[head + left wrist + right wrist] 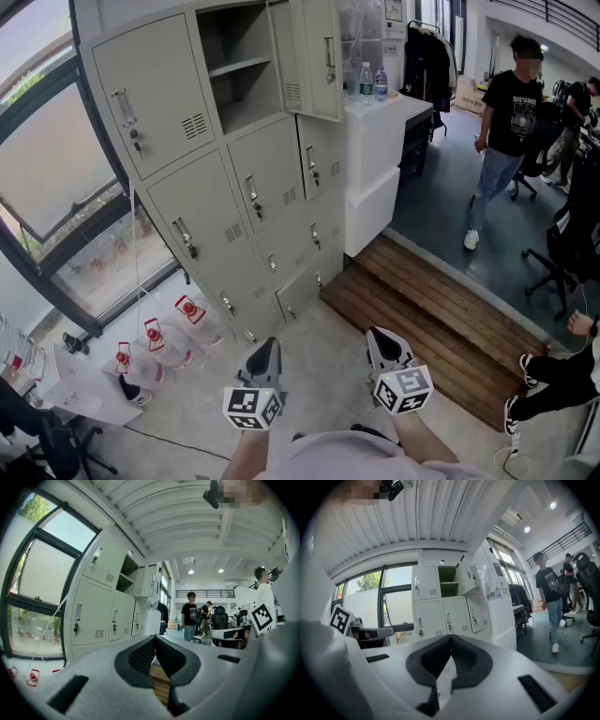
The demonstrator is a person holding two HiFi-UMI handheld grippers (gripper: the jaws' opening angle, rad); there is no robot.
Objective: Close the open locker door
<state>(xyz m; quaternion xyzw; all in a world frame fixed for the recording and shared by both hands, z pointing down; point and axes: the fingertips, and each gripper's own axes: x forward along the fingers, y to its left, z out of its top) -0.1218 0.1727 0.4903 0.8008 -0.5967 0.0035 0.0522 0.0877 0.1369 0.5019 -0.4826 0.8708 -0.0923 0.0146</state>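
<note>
1. A tall light grey metal locker cabinet (216, 178) stands on the far left, beside a big glass window (47, 159).
2. The top right box (239, 75) of the cabinet is open, and it has one shelf inside.
3. The grey metal locker door (317, 56) of that box is swung out to the right, high up at the far end of the cabinet. The other doors that show are shut.
4. The left gripper (267, 345) is near, low in the middle of the head view. It points level toward the cabinet and is well apart from the open door.
5. Its black fingers (140, 656) are pressed together at the tips and pinch nothing.
6. The right gripper (378, 336) is just to the right of the left one, and it is also well apart from the door.
7. Its black fingers (465, 656) are pressed together too, with nothing between them.
8. A white counter (384, 127) stands just to the right of the cabinet. Two clear plastic bottles (372, 82) stand on top of it.
9. Clear water jugs with red caps (164, 342) lie on the floor near the bottom left of the cabinet.
10. A brown wooden step (441, 319) lies on the floor to the right.
11. A person in a black T-shirt and blue jeans (506, 122) is on the dark floor, far to the right.
</note>
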